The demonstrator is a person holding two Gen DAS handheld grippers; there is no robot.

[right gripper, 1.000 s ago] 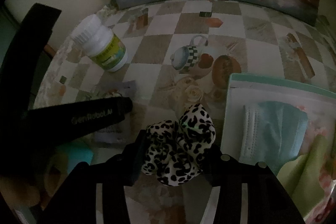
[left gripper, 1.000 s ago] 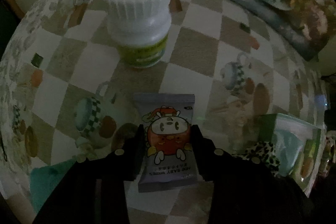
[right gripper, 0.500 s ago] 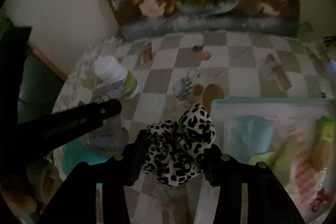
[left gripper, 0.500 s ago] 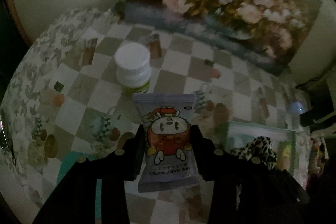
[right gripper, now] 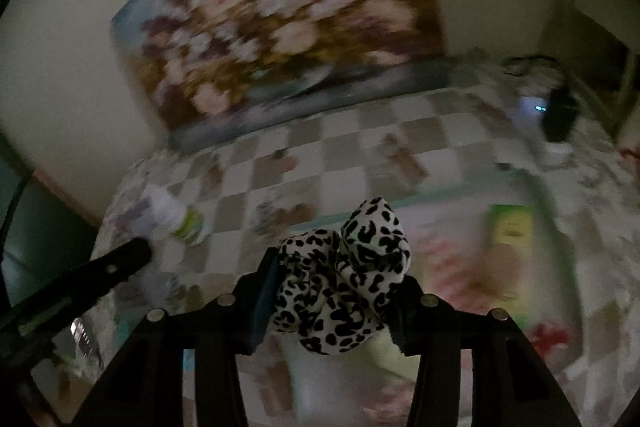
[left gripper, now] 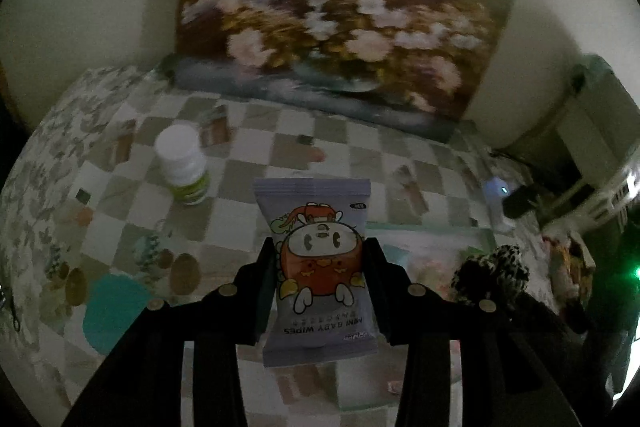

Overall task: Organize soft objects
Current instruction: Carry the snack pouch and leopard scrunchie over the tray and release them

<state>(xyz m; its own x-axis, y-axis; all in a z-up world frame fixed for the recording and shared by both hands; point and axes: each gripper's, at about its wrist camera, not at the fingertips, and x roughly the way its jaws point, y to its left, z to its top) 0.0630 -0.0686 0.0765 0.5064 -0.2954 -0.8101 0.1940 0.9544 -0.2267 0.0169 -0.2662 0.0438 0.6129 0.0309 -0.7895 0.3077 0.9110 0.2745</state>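
A pack of mini baby wipes [left gripper: 320, 267] sits at the lower centre of the left wrist view, pinched flat between the two fingers of the left gripper [left gripper: 320, 279] and lifted above the checkered tablecloth [left gripper: 280, 163]. In the right wrist view a leopard-print scrunchie [right gripper: 344, 275] fills the lower centre, clamped by the right gripper [right gripper: 336, 291]. A white bottle with a green label [left gripper: 182, 163] stands at centre left on the cloth, and a flower painting [left gripper: 332, 27] leans against the wall behind
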